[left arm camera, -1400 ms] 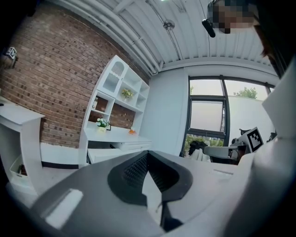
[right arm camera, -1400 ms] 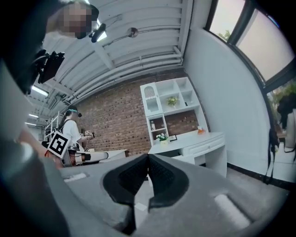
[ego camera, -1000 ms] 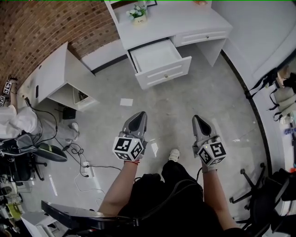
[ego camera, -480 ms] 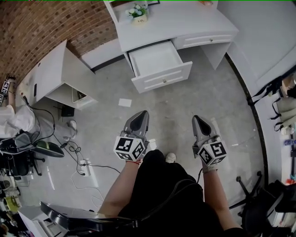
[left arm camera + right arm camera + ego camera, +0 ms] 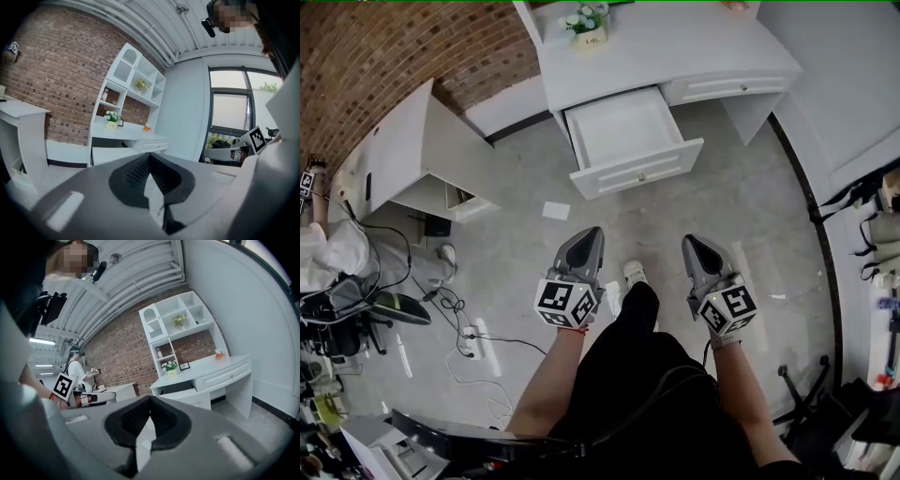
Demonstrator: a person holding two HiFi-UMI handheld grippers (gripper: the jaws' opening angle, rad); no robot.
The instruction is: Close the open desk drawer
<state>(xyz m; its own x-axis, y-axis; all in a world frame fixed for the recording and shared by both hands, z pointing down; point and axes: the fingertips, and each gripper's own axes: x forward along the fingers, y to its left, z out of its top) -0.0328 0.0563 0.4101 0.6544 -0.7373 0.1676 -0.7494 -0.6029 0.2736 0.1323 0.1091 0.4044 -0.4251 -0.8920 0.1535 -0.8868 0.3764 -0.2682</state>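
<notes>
Head view: approach step by my read, nothing touched yet. The open drawer (image 5: 623,131) sits well ahead of both grippers, roughly between their lines, pulled out of the white desk (image 5: 675,47). The left gripper (image 5: 586,236) and right gripper (image 5: 694,244) are each pressed together and empty. Next move calls for reaching forward to the drawer front and pushing straight in. Drawer is white, boxy and bare inside, with a panelled front and a small knob (image 5: 641,175). Jaws are grey and tapered, with ribbed black pads (image 5: 136,171).

Head view looks steeply down; both gripper views face the distant desk (image 5: 675,52)
</notes>
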